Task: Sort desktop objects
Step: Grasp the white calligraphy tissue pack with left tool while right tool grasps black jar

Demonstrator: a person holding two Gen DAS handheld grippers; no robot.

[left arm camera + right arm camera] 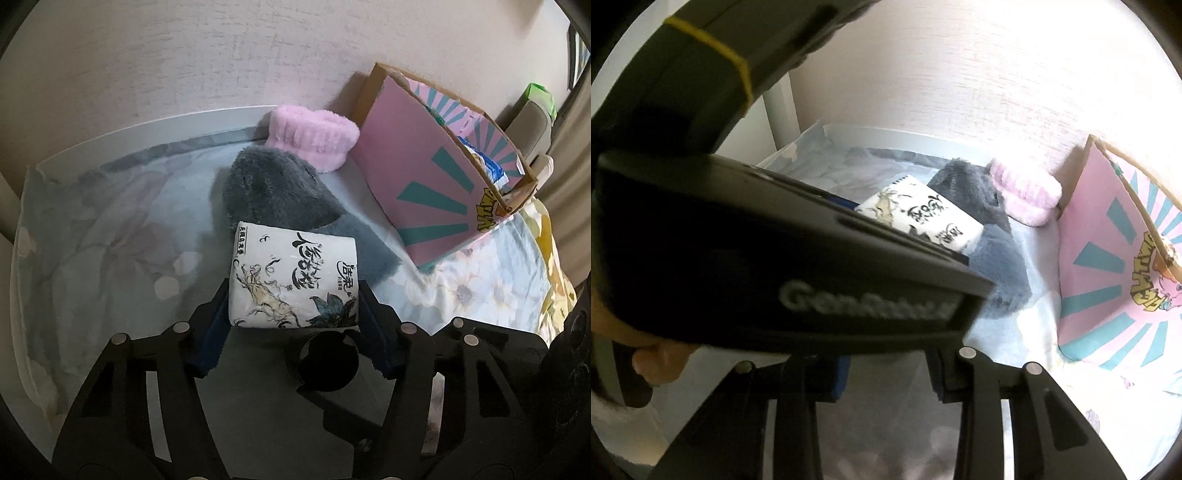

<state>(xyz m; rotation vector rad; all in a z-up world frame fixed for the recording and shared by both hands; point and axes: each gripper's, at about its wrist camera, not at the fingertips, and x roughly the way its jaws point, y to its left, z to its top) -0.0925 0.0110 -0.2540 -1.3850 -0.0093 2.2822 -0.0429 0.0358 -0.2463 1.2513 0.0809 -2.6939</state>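
Note:
My left gripper (293, 295) is shut on a white tissue pack (293, 278) with black ink printing, held above the floral cloth. Behind it lies a grey fluffy slipper (273, 192), and a pink fluffy slipper (312, 138) sits by the wall. A pink and teal cardboard box (436, 177) stands open at the right. In the right wrist view the left gripper's black body (775, 266) fills the left half, with the tissue pack (923, 218), grey slipper (982, 229), pink slipper (1027, 195) and box (1108, 258) beyond. My right gripper (886, 373) is open and empty; its tips are hidden behind that body.
The floral cloth (110, 240) covers the table up to a white rim (147, 125) and the wall. The box holds blue and white packets (487, 162). A green-topped item (539, 96) stands at the far right. A white post (781, 107) rises at the table's left.

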